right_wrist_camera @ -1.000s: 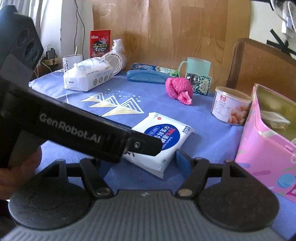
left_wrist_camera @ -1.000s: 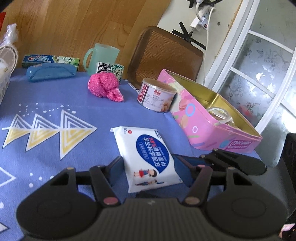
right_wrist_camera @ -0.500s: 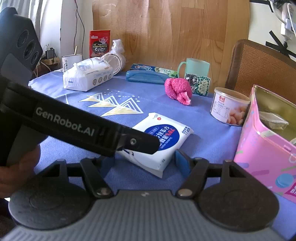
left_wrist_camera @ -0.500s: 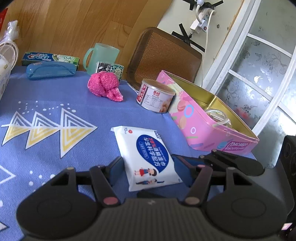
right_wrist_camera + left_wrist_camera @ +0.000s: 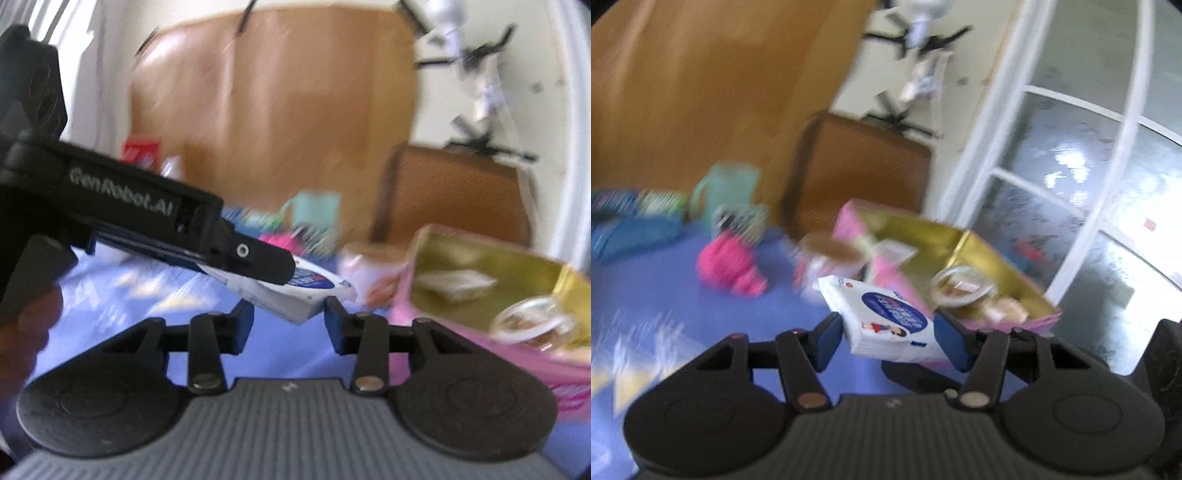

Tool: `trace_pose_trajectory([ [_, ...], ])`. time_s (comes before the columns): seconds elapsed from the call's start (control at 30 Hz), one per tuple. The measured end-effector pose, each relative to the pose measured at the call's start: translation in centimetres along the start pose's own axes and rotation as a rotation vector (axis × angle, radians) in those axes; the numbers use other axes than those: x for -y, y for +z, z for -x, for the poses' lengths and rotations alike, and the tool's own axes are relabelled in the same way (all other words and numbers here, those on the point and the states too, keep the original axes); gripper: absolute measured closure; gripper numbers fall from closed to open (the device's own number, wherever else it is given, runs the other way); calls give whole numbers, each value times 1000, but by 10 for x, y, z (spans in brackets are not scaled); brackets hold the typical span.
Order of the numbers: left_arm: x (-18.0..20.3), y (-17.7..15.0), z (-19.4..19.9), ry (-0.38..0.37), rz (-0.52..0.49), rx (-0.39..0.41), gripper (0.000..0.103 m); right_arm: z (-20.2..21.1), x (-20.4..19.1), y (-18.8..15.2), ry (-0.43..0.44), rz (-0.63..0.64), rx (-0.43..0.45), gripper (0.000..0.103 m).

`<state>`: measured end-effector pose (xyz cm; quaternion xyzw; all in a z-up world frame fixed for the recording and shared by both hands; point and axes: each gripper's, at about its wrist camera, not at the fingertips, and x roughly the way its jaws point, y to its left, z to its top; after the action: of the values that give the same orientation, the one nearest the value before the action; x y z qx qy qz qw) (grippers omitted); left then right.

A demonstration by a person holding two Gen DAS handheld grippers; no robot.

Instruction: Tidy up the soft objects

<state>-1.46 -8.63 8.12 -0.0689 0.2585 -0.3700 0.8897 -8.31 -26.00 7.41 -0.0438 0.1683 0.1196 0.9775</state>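
A white tissue pack with a blue oval label (image 5: 886, 314) hangs tilted above the blue tablecloth (image 5: 701, 325). My left gripper (image 5: 890, 332) is shut on it, its blue pads pressing both long sides, and its jaws are still closing. In the right wrist view the left gripper's finger (image 5: 258, 258) crosses the picture with the tissue pack (image 5: 314, 291) sticking out past it. My right gripper (image 5: 290, 321) sits just below the pack's corner. Its jaws are closing, and its pads do not press on the pack. A pink fluffy cloth (image 5: 727, 266) lies on the table further back.
An open pink tin with a gold inside (image 5: 997, 258) stands to the right and holds a round clear container (image 5: 960, 291). A can (image 5: 827, 251), a green mug (image 5: 727, 188) and a blue case (image 5: 631, 232) are behind. A brown chair back (image 5: 857, 166) stands past the table.
The tissue pack has left the table, lifted in the left gripper and carried toward the pink tin. The right gripper's jaws have narrowed. Both views are now blurred by motion.
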Motion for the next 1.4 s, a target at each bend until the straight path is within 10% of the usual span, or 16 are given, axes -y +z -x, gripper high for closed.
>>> trace_pose_trajectory([
  [0.2, 59, 34, -61, -67, -118, 9, 36, 1, 51, 11, -216, -10, 44, 56],
  [0.3, 73, 30, -104, 20, -164, -53, 38, -22, 78, 0, -368, -32, -69, 44],
  [0.83, 52, 9, -63, 131, -55, -154, 40, 34, 92, -23, -260, -362, 7, 46],
  [1.4, 11, -24, -31, 324, -75, -202, 40, 22, 58, -18, -182, -380, -54, 45],
])
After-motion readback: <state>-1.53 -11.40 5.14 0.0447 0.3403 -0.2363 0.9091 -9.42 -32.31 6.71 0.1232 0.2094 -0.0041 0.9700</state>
